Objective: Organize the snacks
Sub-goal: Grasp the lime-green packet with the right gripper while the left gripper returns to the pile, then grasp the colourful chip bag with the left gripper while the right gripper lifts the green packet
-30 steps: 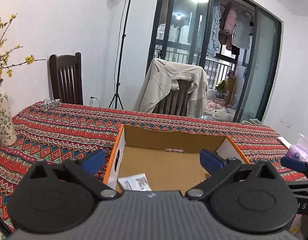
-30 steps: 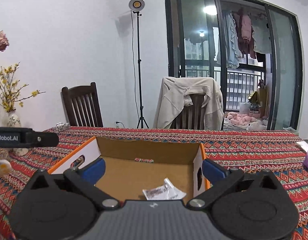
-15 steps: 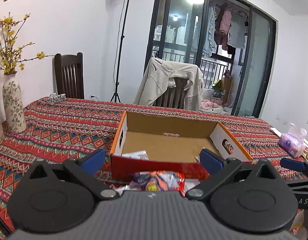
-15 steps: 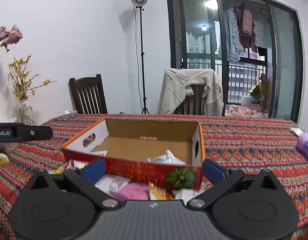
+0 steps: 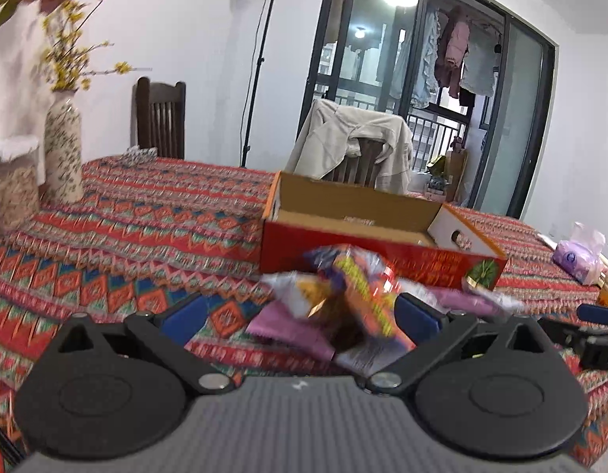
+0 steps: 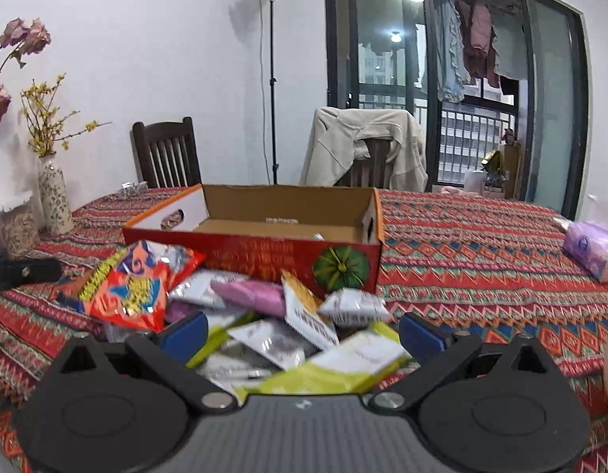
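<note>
A red cardboard box [image 5: 382,252] with an open top stands on the patterned tablecloth; it also shows in the right wrist view [image 6: 272,252]. A pile of snack packets lies in front of it: an orange-red bag [image 6: 134,287], a pink packet [image 6: 252,291], white sachets [image 6: 351,303] and a yellow-green pack [image 6: 343,370]. My left gripper [image 5: 300,319] is open, above the orange bag [image 5: 359,291] and a purple packet [image 5: 288,327]. My right gripper [image 6: 302,329] is open over the pile, holding nothing.
A flowered vase [image 5: 61,149] with yellow branches stands at the table's left; it shows in the right wrist view too [image 6: 53,197]. A purple tissue pack [image 6: 591,244] lies at the right. Two chairs [image 6: 166,153] stand behind the table, one draped with a beige jacket [image 6: 363,146].
Both grippers have pulled back and down from over the box. The snack pile in front of the box has come into view. Both stay open.
</note>
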